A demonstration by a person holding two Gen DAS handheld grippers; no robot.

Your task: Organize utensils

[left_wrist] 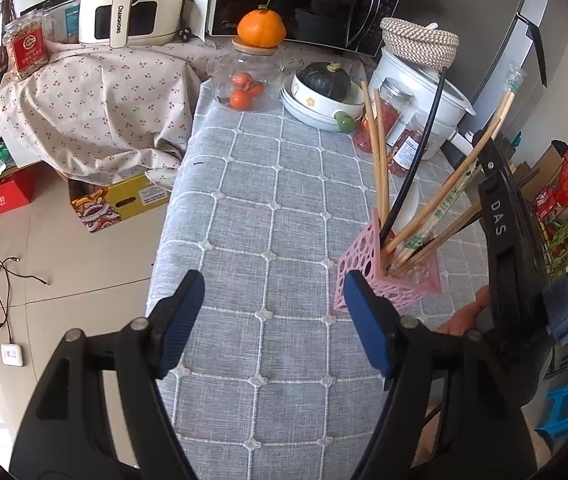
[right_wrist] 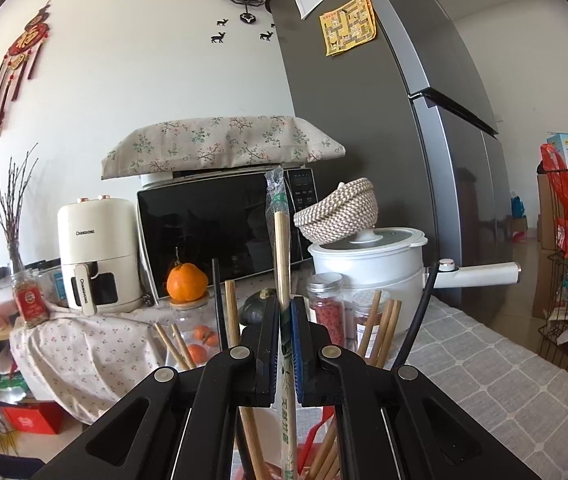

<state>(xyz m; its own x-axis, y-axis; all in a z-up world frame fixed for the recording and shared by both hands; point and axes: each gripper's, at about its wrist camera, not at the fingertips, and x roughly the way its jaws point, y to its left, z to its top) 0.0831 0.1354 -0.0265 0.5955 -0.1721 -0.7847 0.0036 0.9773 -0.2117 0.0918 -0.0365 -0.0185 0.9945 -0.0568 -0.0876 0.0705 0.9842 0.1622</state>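
Wrapped chopsticks (right_wrist: 282,240) clenched upright in our right claw (right_wrist: 285,320), pink holder (left_wrist: 368,268) below. Left claw (left_wrist: 273,312) released, empty. Risk: slick wrapper slipping, tipping holder.

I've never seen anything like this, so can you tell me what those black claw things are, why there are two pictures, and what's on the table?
They are two grabber tools, one in each of a person's hands, each carrying a little camera that looks along its two fingers. One picture comes from the left gripper, which is open and empty above the grey checked tablecloth. The other comes from the right gripper, squeezed shut on a wrapped pair of chopsticks standing upright. On the table sit a pink holder with holes full of chopsticks, a glass jar with an orange on its lid, bowls holding a dark squash, and a white pot.
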